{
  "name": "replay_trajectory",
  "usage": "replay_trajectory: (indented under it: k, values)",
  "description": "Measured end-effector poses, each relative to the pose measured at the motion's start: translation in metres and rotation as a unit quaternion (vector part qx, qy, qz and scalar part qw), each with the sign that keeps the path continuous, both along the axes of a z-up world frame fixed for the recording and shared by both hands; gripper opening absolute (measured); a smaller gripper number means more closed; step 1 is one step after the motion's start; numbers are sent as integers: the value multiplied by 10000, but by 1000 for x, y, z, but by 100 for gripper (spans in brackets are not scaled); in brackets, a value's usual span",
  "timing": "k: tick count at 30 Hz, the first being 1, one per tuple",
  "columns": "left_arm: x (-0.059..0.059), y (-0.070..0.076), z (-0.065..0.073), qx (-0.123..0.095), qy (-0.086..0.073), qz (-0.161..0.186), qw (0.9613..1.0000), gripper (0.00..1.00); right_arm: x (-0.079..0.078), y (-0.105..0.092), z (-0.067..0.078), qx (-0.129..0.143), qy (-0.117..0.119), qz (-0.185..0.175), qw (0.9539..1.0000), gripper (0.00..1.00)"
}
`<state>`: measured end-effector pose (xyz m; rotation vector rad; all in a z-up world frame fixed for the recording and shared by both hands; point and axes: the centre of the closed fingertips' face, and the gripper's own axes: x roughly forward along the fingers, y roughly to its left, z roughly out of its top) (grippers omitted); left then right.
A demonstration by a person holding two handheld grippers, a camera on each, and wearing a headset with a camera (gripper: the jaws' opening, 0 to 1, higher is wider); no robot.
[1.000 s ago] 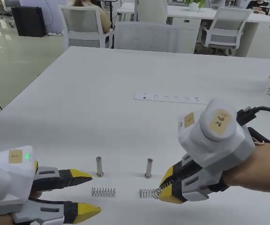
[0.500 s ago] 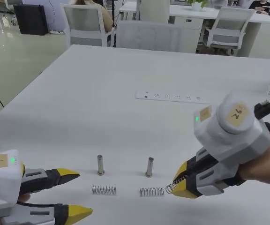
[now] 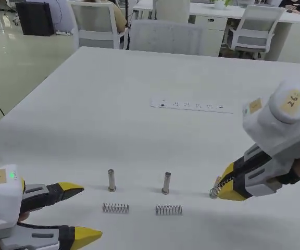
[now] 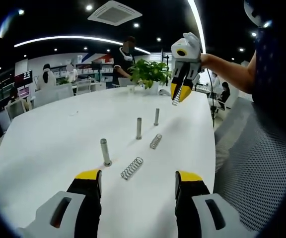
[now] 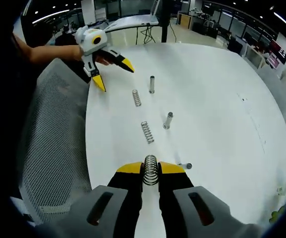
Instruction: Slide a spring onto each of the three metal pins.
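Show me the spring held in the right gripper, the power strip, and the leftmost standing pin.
held spring (image 5: 151, 170), right gripper view, its coil end.
power strip (image 3: 191, 105), head view, its middle.
leftmost pin (image 3: 111, 179), head view, its shaft.

- table (image 3: 139, 104): smooth white top, matt with a faint sheen
- pins (image 3: 111, 180): bare silvery metal, smooth
- each spring (image 3: 115, 208) beside the pins: thin bright metal wire
- left gripper (image 3: 90, 211): matt white and grey plastic, yellow tips
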<state>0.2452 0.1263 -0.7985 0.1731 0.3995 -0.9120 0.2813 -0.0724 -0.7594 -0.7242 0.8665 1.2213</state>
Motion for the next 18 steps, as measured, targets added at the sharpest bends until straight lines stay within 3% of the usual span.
replay_trajectory:
  k: [5, 8, 18]
  values:
    - [0, -1, 1, -7, -21, 4, 10000, 57, 10, -8, 1, -176, -26, -2, 9998, 9]
    - [0, -1, 1, -2, -22, -4, 10000, 56, 19, -15, -1, -441, -100, 23, 9990, 9]
    - [-1, -1, 1, -4, -40, 17, 10000, 57, 39, -17, -5, -873, -182, 157, 9959, 9]
